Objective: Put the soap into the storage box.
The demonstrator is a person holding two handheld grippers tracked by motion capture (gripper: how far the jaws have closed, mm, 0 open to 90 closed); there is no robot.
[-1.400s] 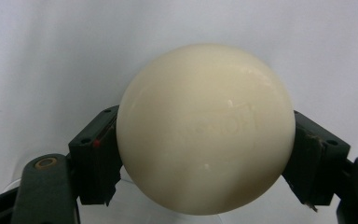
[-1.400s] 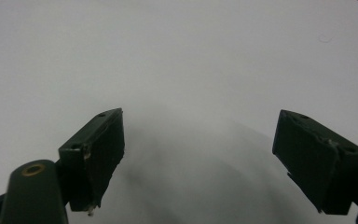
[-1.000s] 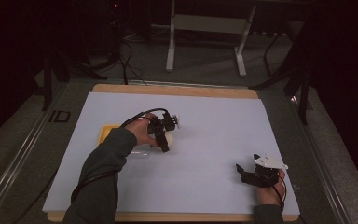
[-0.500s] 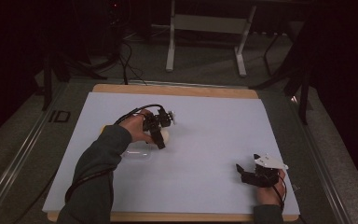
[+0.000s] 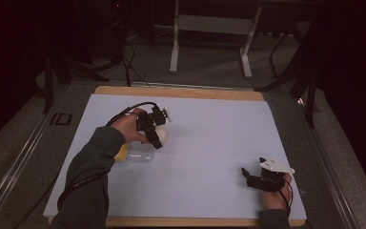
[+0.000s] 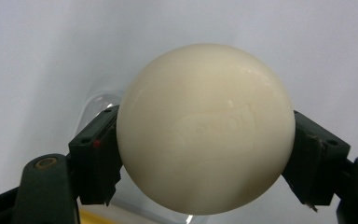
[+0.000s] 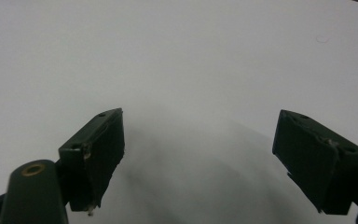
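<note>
The left gripper clamps a cream ball by its sides — lifted just over the clear tray, probably to carry it clear. The right gripper rests apart on the table, jaws wide, holding nothing.

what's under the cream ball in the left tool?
Below the cream ball, clamped in the left tool, sits a clear plastic container on the white sheet. A yellow item lies at the container's left end; the forearm and ball cover the rest of it.
</note>
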